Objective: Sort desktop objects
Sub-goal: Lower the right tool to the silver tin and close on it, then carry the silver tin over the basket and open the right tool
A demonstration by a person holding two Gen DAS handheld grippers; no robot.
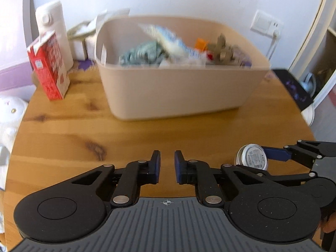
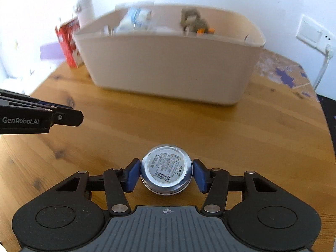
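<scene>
A small round metal tin (image 2: 167, 167) with a printed label and barcode lies on the wooden table (image 2: 231, 130), close in front of me. My right gripper (image 2: 166, 174) is shut on it, a blue pad against each side. In the left wrist view the same tin (image 1: 253, 157) shows at the lower right, with one blue finger (image 1: 275, 156) of the right gripper against it. My left gripper (image 1: 167, 164) is shut over bare wood, nothing between its pads. A beige bin (image 1: 178, 88) holding several sorted items stands at the back of the table.
A red and white carton (image 1: 50, 69) and a white bottle (image 1: 54, 27) stand left of the bin. A wall socket (image 1: 265, 24) with a cable is at the back right. The round table's edge (image 1: 302, 115) curves off at the right, beside a dark object.
</scene>
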